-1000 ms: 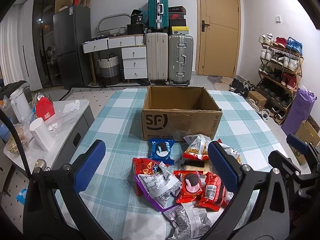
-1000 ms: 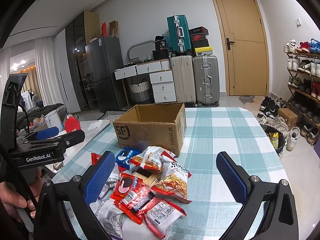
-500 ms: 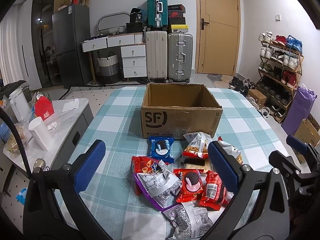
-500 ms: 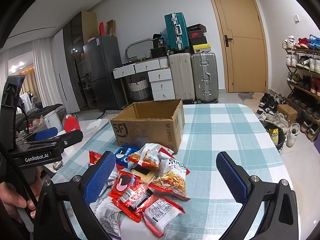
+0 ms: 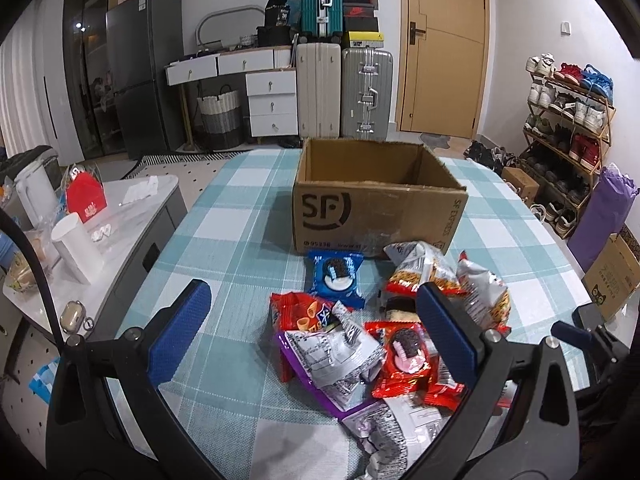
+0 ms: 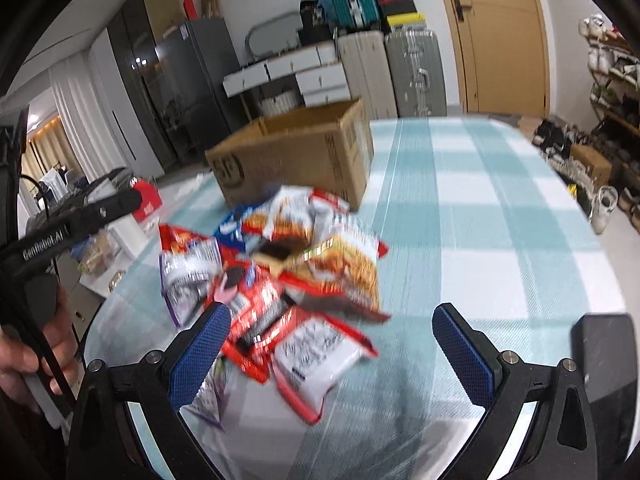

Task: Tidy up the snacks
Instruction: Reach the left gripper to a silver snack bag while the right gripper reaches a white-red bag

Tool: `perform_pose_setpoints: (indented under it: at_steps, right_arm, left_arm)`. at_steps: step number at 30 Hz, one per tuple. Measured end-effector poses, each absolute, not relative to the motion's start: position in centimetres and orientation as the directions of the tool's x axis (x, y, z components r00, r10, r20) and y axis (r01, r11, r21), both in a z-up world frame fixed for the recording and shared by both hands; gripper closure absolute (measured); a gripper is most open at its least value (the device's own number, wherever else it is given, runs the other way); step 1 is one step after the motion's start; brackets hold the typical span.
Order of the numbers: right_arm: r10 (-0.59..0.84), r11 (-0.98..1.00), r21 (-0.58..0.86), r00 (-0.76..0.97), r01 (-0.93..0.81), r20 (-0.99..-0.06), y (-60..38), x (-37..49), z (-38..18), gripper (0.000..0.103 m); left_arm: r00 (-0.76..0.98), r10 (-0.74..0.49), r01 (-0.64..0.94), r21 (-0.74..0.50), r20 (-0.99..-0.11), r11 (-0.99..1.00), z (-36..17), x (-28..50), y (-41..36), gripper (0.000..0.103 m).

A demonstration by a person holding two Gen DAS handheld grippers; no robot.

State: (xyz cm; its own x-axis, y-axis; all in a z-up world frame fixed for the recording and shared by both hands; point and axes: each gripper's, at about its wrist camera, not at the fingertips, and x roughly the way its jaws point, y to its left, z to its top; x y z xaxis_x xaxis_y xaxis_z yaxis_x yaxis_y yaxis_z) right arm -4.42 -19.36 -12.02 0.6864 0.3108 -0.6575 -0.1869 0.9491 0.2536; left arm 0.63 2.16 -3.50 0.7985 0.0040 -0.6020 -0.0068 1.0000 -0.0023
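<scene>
We hold both grippers spread and empty over the snack packets heaped just before the open SF cardboard box; left gripper, right gripper; nothing appears boxed yet; next, we judge, a pinch on one packet.

Open SF cardboard box stands upright on the checked counter, inside hidden from here. Just in front lies a loose overlapping heap of snack packets: blue Oreo pack flat nearest the box, red chip bag, silver-purple bag, red Oreo pack, noodle-snack bags.
</scene>
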Motion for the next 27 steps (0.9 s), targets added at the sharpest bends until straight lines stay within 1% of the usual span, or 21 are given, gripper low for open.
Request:
perform_pose_setpoints:
  at_steps: [5,12,13,15,16,20,23,25,26,27]
  right_arm:
    - [0.311,0.95,0.238,0.636,-0.201,-0.706,-18.3,-4.1,-13.9,0.0]
    - [0.296,0.955,0.224,0.596,-0.193,-0.746,-17.7,-3.2,-14.9,0.001]
    - [0.277,0.961,0.208,0.593,-0.184,-0.756,-17.5,-3.1,-15.0,0.003]
    - [0.277,0.96,0.201,0.578,-0.193,-0.767,-17.4,-2.9,-15.3,0.018]
    - [0.276,0.96,0.199,0.565,-0.195,-0.778,-17.3,-2.8,-15.7,0.021]
    - [0.283,0.958,0.205,0.555,-0.199,-0.783,-17.3,-2.6,-16.0,0.023]
    - [0.267,0.961,0.178,0.553,-0.211,-0.789,-16.8,-2.3,-16.0,0.025]
    - [0.264,0.96,0.163,0.552,-0.226,-0.79,-16.4,-2.4,-16.0,0.029]
    - [0.266,0.959,0.159,0.552,-0.234,-0.791,-16.2,-2.4,-16.0,0.034]
    - [0.269,0.957,0.155,0.551,-0.244,-0.79,-15.9,-2.5,-16.0,0.042]
  left_arm:
    - [0.779,0.007,-0.014,-0.006,-0.627,1.0,-5.0,1.6,2.7,0.001]
    - [0.758,0.021,-0.039,-0.012,-0.652,0.999,-6.7,2.7,4.1,0.001]
    - [0.755,0.022,-0.042,-0.015,-0.655,0.999,-6.8,2.8,4.4,0.001]
    - [0.75,0.024,-0.05,-0.022,-0.661,0.998,-7.1,3.0,4.9,0.001]
    - [0.747,0.025,-0.055,-0.024,-0.664,0.998,-7.2,3.1,5.2,0.001]
    - [0.731,0.028,-0.067,-0.031,-0.682,0.997,-7.9,3.5,5.8,0.001]
    - [0.722,0.034,-0.071,-0.025,-0.691,0.997,-8.3,3.5,6.0,0.001]
    - [0.721,0.045,-0.078,-0.015,-0.692,0.997,-8.4,3.5,6.1,0.001]
    - [0.72,0.053,-0.083,-0.01,-0.691,0.997,-8.4,3.3,6.1,0.001]
    - [0.719,0.054,-0.084,-0.009,-0.692,0.996,-8.4,3.3,6.2,0.001]
